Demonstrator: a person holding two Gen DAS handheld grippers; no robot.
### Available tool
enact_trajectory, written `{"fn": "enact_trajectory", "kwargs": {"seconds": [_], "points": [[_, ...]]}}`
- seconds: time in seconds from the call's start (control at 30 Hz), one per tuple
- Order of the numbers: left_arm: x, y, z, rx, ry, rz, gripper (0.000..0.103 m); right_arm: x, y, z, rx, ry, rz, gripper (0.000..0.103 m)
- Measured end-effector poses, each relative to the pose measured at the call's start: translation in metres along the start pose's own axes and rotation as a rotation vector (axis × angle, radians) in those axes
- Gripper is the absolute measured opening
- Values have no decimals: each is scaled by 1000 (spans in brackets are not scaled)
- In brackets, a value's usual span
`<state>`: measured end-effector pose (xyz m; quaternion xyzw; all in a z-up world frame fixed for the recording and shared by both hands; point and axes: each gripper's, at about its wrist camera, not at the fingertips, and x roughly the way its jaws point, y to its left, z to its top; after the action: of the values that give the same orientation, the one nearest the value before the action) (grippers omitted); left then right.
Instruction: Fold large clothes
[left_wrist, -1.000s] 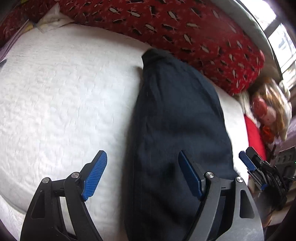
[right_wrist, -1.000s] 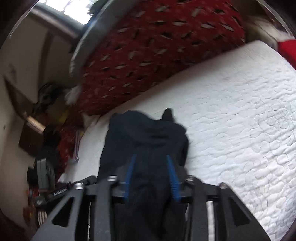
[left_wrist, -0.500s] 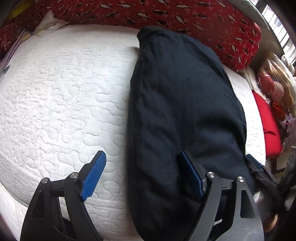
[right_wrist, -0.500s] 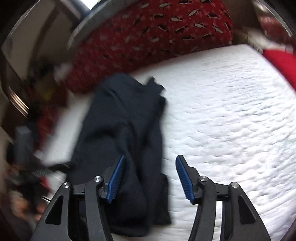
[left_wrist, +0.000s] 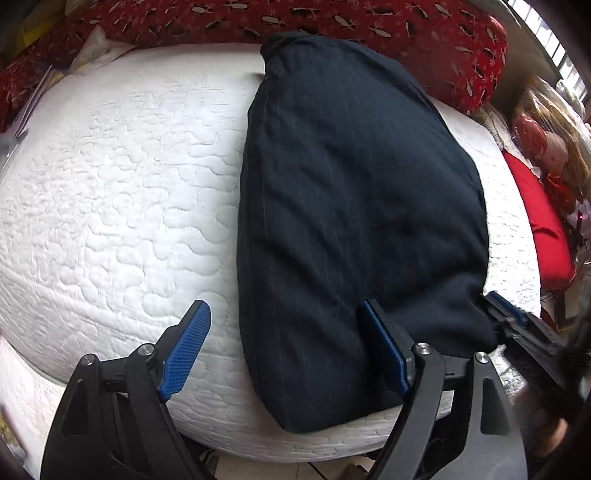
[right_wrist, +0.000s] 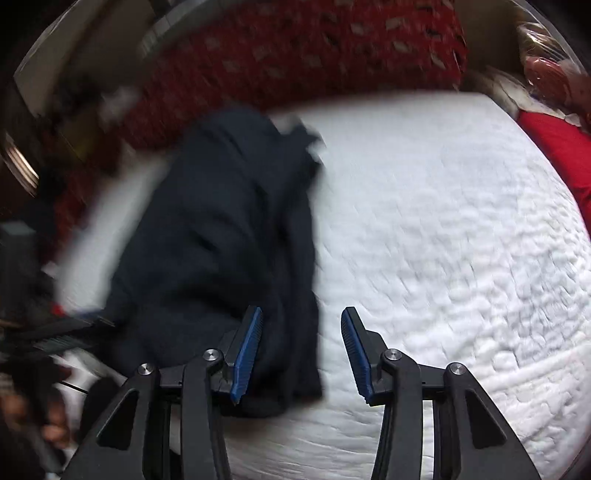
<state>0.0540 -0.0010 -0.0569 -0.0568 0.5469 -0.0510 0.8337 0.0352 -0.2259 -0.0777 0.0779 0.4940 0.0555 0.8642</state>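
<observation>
1. Trousers (left_wrist: 351, 206), dark and folded lengthwise, are laid on the white bed (left_wrist: 110, 206).
2. Left gripper (left_wrist: 284, 350) is held wide, released.
3. Right gripper (right_wrist: 301, 354) has just been closing; nothing is pinched yet.
4. Soft, limp cloth is judged best taken at near corners.

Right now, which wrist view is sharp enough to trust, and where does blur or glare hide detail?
Left wrist view: sharp on the dark garment and quilted mattress, window glare top right. Right wrist view: motion-blurred throughout, garment edges smeared; only the right gripper reads crisp.
</observation>
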Motion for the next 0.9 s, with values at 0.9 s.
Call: {"fn": "enact_trajectory", "kwargs": {"seconds": [0.9], "points": [[-55, 1, -56, 81, -216, 156, 83, -101, 34, -37, -61, -184, -264, 86]]}}
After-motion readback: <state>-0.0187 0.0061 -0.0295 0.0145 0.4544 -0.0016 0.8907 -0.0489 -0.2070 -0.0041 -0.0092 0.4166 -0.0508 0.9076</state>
